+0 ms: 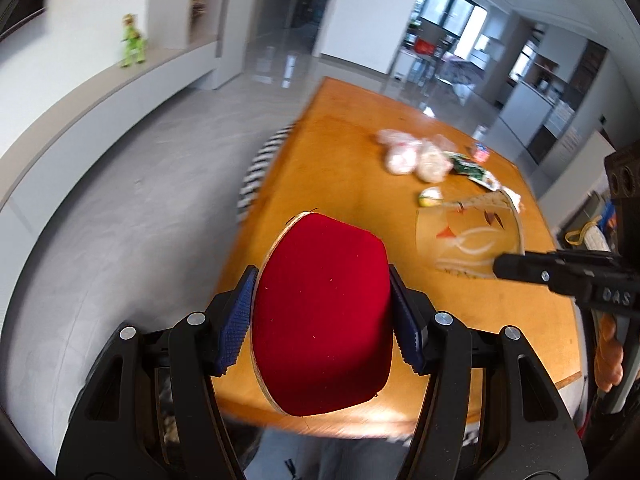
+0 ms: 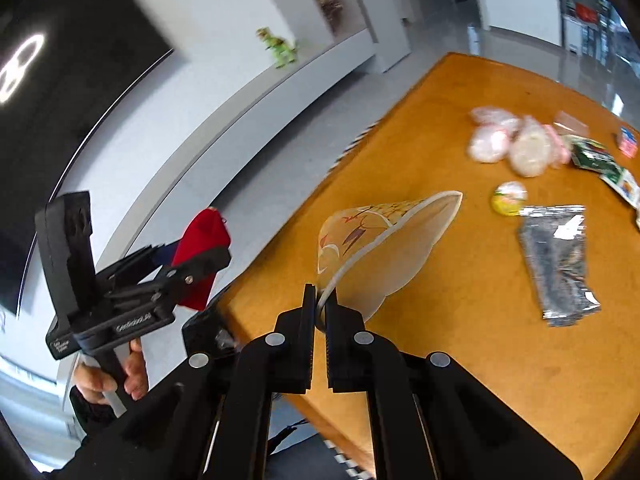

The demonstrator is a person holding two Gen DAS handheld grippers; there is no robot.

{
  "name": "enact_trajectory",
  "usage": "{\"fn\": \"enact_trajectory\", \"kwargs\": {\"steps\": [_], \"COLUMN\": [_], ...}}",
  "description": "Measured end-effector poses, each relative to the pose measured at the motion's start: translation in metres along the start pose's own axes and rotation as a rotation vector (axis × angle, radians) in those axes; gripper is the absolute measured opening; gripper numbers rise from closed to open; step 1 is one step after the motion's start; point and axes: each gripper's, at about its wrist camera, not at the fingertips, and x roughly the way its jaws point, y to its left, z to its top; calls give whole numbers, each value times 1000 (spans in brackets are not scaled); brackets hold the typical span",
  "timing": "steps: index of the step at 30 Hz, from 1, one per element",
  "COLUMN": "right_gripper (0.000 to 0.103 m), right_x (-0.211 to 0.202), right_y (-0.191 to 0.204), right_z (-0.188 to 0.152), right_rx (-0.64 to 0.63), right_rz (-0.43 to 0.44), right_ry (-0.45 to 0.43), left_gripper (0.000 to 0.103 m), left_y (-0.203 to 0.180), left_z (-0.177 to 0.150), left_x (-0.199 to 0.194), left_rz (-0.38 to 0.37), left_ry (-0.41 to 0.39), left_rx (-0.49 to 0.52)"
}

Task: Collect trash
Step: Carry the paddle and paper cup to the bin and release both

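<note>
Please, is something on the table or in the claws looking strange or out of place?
Yes. The right claw pinches a paper cup by its rim, and the cup looks squashed flat. Wrappers and a grey pouch lie scattered on the table. The left claw holds a red padded thing, hard to identify.

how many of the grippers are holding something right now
2. The left gripper clamps a red velvet piece; the right gripper pinches the rim of a patterned paper fan.
</note>
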Motion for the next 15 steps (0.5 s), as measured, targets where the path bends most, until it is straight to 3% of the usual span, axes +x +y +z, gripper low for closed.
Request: {"fn": "enact_trajectory", "kwargs": {"steps": [9,15], "right_gripper": [5,5], "right_x": [78,133], "right_y": [114,157], "right_z": [-26,-44], "right_rx": [-216,-305], "right_rz": [96,126], "right_ry": [175,291], "left_gripper": [60,60], "left_y": [103,153], "left_z": [-66,-112], "left_x": [-51,-67], "left_rz": [154,231], "left_ry": [-3,24], "left_rx": [-161,-271]}}
